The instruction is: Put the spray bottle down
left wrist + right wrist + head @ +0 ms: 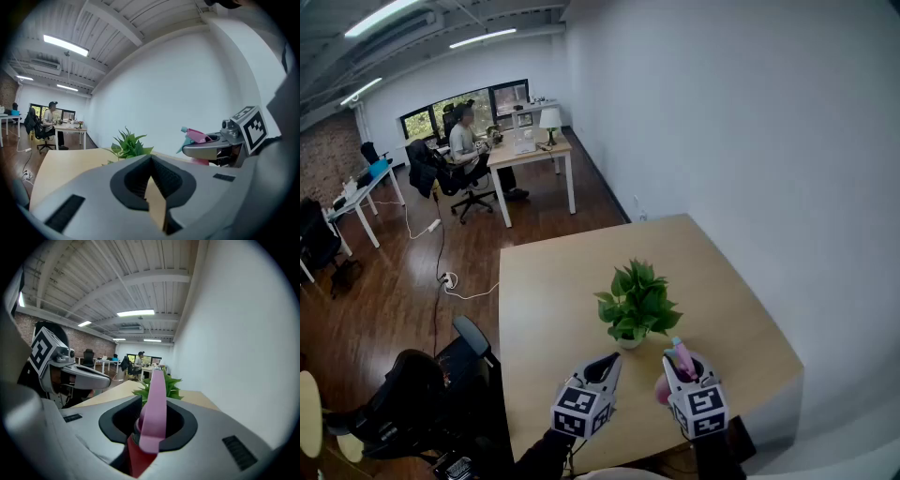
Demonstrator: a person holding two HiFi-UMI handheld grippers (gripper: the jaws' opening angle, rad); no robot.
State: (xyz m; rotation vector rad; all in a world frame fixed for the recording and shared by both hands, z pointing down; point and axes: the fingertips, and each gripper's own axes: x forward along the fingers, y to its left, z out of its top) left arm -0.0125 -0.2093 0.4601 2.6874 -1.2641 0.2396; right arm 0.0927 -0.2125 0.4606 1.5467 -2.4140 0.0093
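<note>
A pink spray bottle (680, 357) with a teal nozzle tip is held above the near right part of the wooden table (551, 300). My right gripper (682, 367) is shut on it; in the right gripper view the bottle's pink head (153, 404) stands up between the jaws. From the left gripper view the bottle (197, 136) shows sideways in the right gripper (199, 149). My left gripper (607, 366) hovers just left of it, jaws together with nothing between them (151, 187). A small potted green plant (636, 306) stands on the table just beyond both grippers.
A white wall (750, 141) runs along the table's right and far sides. A black office chair (417, 398) stands at the near left of the table. Further back a person (465, 141) sits at a desk (530, 150), with cables on the wooden floor.
</note>
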